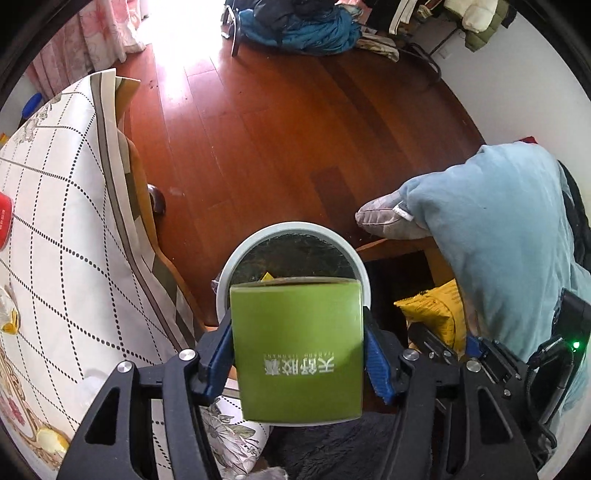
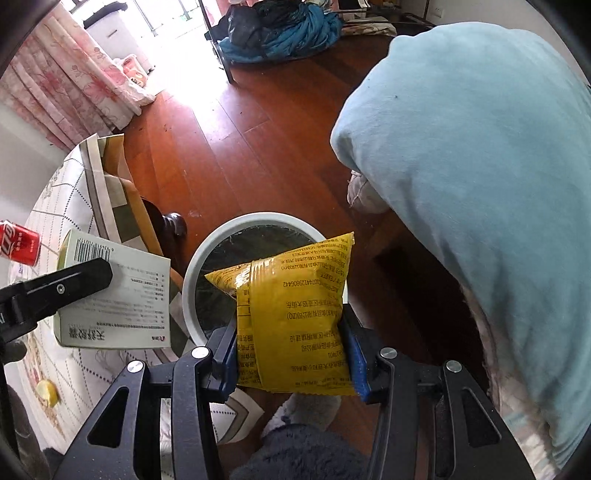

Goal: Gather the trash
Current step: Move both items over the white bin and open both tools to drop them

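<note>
My left gripper (image 1: 298, 354) is shut on a green box (image 1: 297, 350) and holds it above the near rim of a white round trash bin (image 1: 240, 254) lined with a black bag. My right gripper (image 2: 291, 350) is shut on a yellow snack packet (image 2: 295, 317), held over the same bin (image 2: 199, 258). The green box with its white printed side (image 2: 118, 295) and a left finger (image 2: 74, 282) show at the left of the right wrist view. The yellow packet (image 1: 432, 310) shows at the right of the left wrist view.
A table with a dotted white cloth (image 1: 55, 221) is at the left; a red cola can (image 2: 20, 242) and yellow scraps (image 2: 47, 393) lie on it. A person's light-blue trouser leg (image 2: 480, 184) and slipper (image 1: 388, 218) are at the right. Clothes pile (image 1: 303, 26) lies far across the wooden floor.
</note>
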